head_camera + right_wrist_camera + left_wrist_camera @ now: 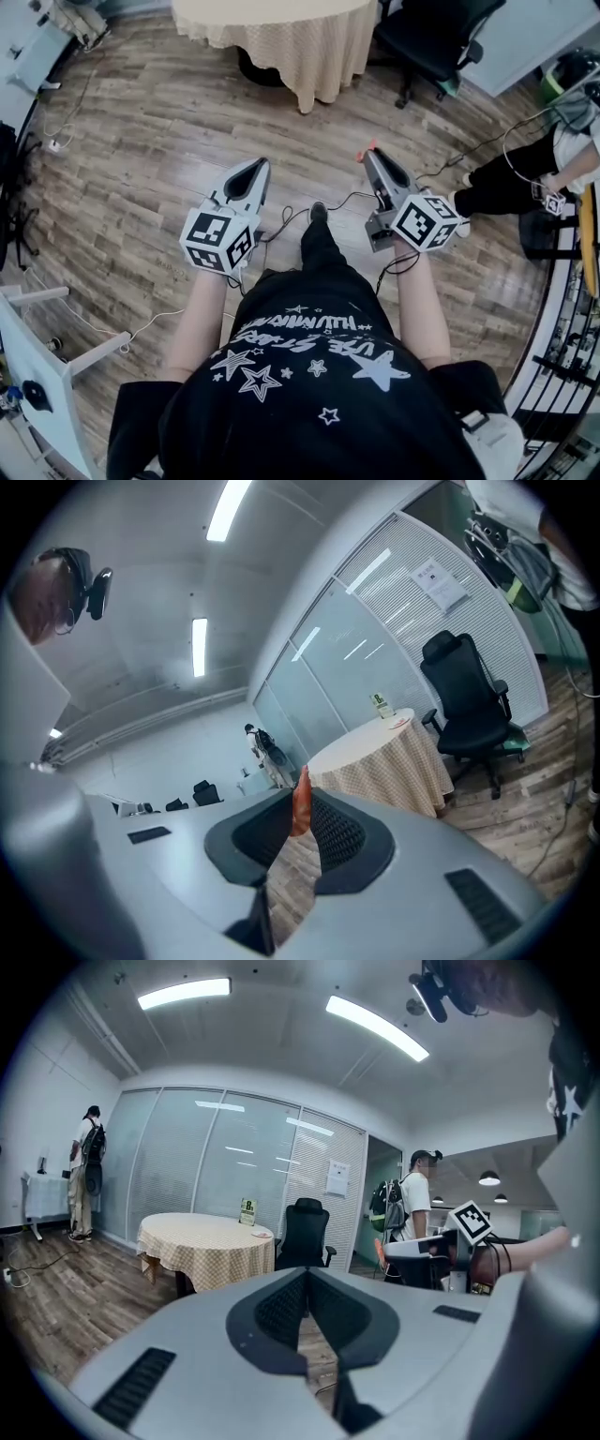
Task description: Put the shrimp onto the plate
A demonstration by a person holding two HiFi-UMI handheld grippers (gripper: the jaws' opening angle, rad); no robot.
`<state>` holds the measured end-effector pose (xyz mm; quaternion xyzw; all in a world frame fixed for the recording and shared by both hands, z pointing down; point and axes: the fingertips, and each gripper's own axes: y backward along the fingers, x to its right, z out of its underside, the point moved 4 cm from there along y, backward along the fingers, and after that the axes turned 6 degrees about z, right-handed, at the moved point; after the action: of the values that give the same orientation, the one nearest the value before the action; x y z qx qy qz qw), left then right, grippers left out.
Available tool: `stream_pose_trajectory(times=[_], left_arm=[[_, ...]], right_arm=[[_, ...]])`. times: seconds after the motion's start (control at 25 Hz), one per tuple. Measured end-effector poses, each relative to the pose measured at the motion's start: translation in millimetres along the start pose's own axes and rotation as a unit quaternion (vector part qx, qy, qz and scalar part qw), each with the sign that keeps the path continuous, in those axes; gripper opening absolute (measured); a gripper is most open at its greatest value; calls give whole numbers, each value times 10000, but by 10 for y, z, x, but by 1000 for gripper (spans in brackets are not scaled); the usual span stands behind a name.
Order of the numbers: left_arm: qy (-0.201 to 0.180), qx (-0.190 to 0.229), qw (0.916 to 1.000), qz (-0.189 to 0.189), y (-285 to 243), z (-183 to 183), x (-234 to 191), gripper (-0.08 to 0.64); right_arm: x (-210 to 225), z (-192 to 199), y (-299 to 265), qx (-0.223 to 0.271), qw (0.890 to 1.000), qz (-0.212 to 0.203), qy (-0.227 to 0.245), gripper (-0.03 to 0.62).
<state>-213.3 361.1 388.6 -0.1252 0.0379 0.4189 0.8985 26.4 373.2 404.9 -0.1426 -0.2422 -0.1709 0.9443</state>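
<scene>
— Right gripper view: what's my right tool holding?
— Its jaws pinch the orange shrimp at their tips, above the wooden floor, well apart from the checked-cloth tabletop.
— And my left tool?
— Jaws closed together, empty.

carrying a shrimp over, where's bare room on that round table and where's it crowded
The round table has bare cloth on the part away from the black chair. The chair side is crowded: the sign and the plate sit there. The wooden floor up to it is mostly open.
</scene>
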Motion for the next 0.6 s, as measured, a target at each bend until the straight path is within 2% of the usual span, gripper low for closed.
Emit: stream_pose_trajectory(times=[0.28, 0.6], left_arm=[[61, 27, 9994, -341, -228, -114, -428, 9], [56, -90, 9989, -462, -752, -226, -867, 9]], right_arm=[[215, -271, -553, -37, 9999, -124, 20, 57], [557, -564, -1235, -162, 9997, -188, -27, 57]])
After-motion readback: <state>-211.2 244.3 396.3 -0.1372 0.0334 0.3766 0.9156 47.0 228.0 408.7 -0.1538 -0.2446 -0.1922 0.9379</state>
